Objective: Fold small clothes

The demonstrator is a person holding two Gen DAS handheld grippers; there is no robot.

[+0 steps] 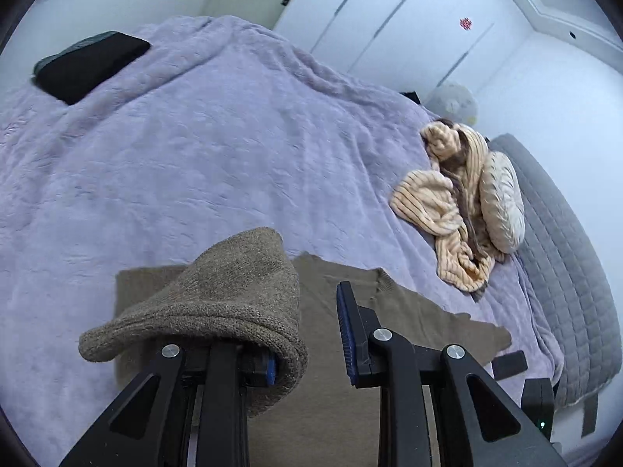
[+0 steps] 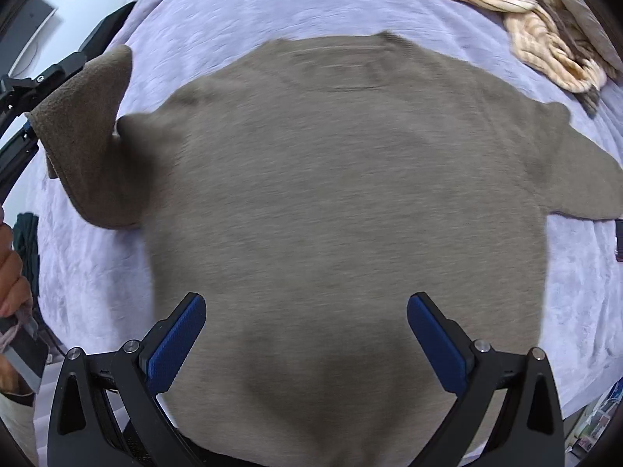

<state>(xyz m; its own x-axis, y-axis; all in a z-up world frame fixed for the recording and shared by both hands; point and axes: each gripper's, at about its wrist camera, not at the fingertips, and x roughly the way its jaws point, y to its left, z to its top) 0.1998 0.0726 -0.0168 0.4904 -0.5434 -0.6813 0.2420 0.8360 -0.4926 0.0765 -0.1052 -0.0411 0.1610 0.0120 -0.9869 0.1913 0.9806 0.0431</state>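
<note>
Brown knit sweater [image 2: 342, 202] lies flat on my bed's lilac blanket [image 1: 187, 148]. My left gripper [image 1: 307, 334] has its fingers apart, one sleeve [image 1: 218, 295] draped over the left finger; my right gripper [image 2: 307, 334] hovers wide open above the hem

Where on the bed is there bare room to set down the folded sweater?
Bare blanket lies between the brown sweater, the black folded item and the striped beige clothes. It is crowded by those clothes and the pillow.
</note>
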